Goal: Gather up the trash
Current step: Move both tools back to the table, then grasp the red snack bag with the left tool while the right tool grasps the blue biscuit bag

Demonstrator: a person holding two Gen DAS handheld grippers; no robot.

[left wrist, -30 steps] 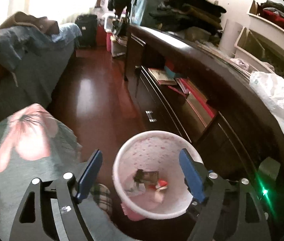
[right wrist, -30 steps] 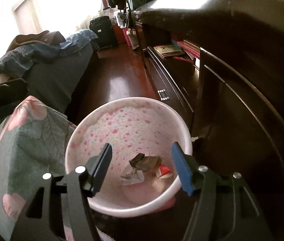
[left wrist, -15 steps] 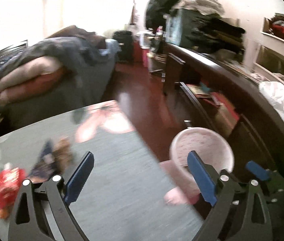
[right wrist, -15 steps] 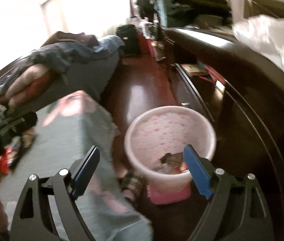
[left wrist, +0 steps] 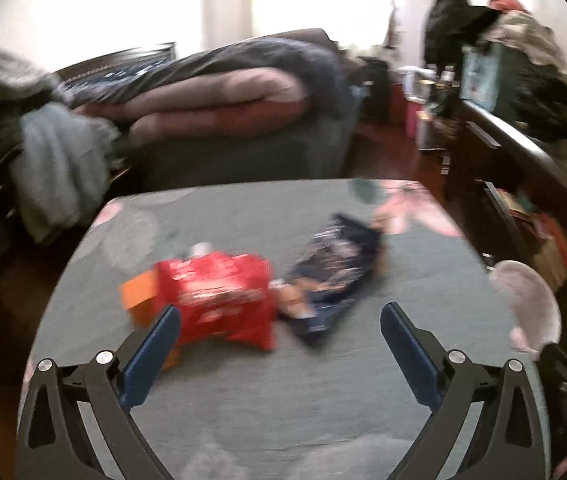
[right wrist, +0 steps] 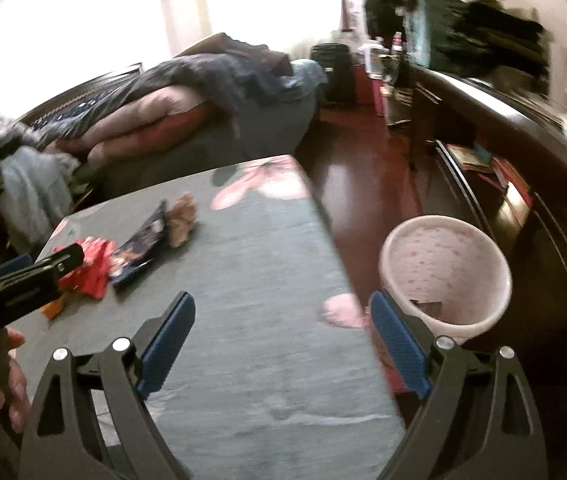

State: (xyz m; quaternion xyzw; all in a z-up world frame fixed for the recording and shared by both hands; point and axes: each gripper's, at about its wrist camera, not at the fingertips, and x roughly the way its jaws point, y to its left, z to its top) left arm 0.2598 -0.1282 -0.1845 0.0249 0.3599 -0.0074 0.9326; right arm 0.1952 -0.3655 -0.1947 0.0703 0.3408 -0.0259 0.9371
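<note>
Item: red wrapper [left wrist: 219,296], beside dark wrapper [left wrist: 335,268] on grey table [left wrist: 283,392]. Judged light, crinkly, slippery; pinch a raised edge. Left gripper [left wrist: 279,352]: jaws opening, nothing between. Right gripper [right wrist: 283,344]: spread, empty. Bin [right wrist: 443,240] nearby.

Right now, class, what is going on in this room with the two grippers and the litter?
A person is clearing trash from a grey-covered table into a pink bin beside it. The left gripper, its jaws opening and nothing between them, faces a red wrapper and a dark blue wrapper lying on the table. The right gripper is open and empty too, over the table edge by the bin, which already holds some scraps.
</note>
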